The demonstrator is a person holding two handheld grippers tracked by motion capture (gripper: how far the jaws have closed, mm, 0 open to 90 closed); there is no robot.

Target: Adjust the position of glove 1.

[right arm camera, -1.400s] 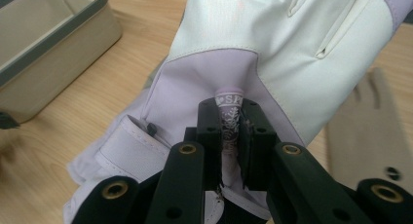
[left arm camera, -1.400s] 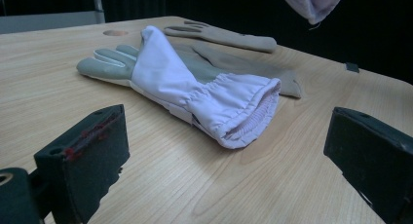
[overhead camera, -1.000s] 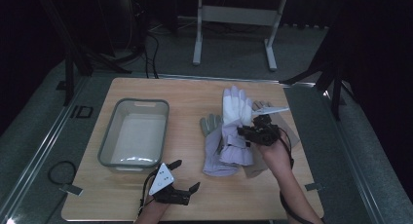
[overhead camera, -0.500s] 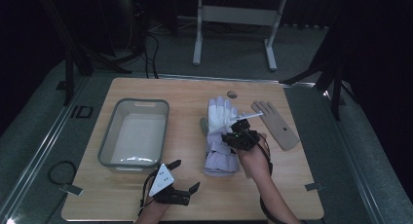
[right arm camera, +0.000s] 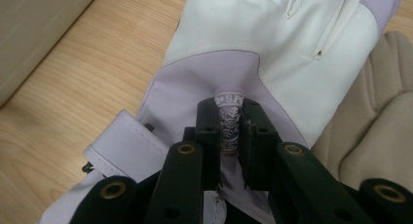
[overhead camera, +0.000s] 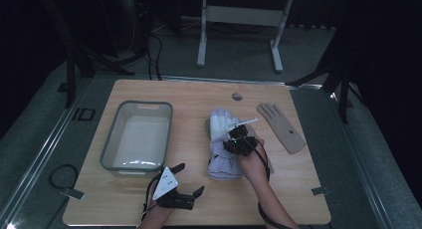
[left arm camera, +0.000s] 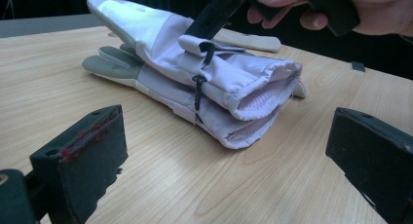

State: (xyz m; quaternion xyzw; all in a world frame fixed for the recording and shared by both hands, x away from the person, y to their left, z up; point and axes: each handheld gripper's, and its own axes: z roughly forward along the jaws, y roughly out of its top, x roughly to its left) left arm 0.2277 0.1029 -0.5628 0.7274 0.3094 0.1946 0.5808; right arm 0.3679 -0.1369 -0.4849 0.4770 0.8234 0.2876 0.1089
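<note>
Looks like a lift-by-the-tab job on the white-and-lilac padded winter glove (overhead camera: 221, 139), lying on top of its mate a bit right of centre in the high view, cuffs toward the bottom edge.

Right gripper (right arm camera: 228, 118): nearly closed, pinching just the little patterned lilac fabric tab (right arm camera: 228, 129) on the back of the glove, nothing else between the pads. Thin hold, so worth treating gently.

Left gripper (overhead camera: 191, 178): wide open, holding nothing, parked low and left of centre in the high view, jaws aimed at the cuff ends of the pile (left arm camera: 253, 92).

Tips for doing this bit well:
- Pull straight up along the tab, no sideways yank. Probably slips out of the pinch otherwise.
- Go slow at the start. Puffy glove, likely to drag the lower grey-palmed glove (left arm camera: 109, 65) along if the black cord loops (left arm camera: 198, 85) at the side snag.
- If the bottom one starts to come too, bring the open left jaws in and pin its cuff to the light wooden tabletop (overhead camera: 298, 189).
- Mind the swing: a glove hanging by one small tab will probably dangle and twist.
- Plenty of room toward the clear grey-rimmed plastic tub (overhead camera: 110, 139) at centre left; flat beige glove (overhead camera: 281, 127) sits apart at the right, out of the way.
</note>
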